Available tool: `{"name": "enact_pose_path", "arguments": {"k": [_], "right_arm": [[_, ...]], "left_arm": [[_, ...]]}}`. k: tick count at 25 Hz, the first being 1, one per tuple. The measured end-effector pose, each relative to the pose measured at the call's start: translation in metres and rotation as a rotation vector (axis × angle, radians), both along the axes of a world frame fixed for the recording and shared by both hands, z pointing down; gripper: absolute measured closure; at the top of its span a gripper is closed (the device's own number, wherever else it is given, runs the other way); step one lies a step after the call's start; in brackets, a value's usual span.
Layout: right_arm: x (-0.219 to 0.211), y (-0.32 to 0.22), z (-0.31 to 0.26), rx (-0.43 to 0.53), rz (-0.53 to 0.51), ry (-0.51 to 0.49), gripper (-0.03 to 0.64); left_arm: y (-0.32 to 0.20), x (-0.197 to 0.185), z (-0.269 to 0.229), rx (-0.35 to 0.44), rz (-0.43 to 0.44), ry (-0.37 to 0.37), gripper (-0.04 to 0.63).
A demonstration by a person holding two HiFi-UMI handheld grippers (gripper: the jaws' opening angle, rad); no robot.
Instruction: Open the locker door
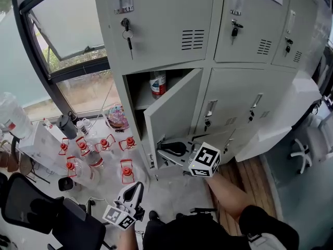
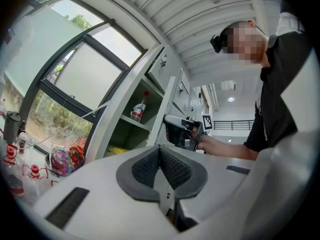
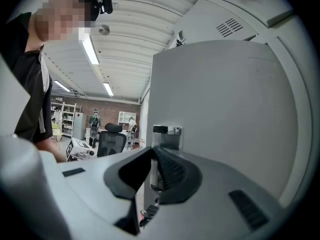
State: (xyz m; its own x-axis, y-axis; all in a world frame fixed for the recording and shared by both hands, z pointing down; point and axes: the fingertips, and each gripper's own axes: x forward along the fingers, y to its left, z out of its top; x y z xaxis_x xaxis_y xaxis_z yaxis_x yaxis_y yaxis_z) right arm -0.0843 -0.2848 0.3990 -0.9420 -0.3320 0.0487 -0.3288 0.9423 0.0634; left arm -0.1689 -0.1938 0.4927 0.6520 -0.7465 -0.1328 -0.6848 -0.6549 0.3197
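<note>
Both jaws of my right gripper (image 3: 154,153) clamp the free edge of the pale grey metal locker door (image 3: 220,114), ajar to their right, open room left; my left gripper (image 2: 160,151) is closed, empty.

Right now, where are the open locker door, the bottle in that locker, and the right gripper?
locker door (image 1: 174,105): head view, middle of its swung-out panel.
bottle (image 1: 157,84): head view, its label, on the shelf.
right gripper (image 1: 164,149): head view, between its fingertips at the door's edge.

Head view looks down — gripper views level, sharing locker door (image 1: 174,113)
</note>
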Motion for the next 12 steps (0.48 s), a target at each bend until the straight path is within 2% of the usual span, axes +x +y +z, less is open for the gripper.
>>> {"name": "enact_pose_path", "arguments": {"k": [12], "right_arm": [[0.029,0.025,0.001,0.017,-0.102,-0.006,0.561]], "left_arm": [[0.018,0.024,-0.001,0.004,-0.036,-0.010,0.580]]}}
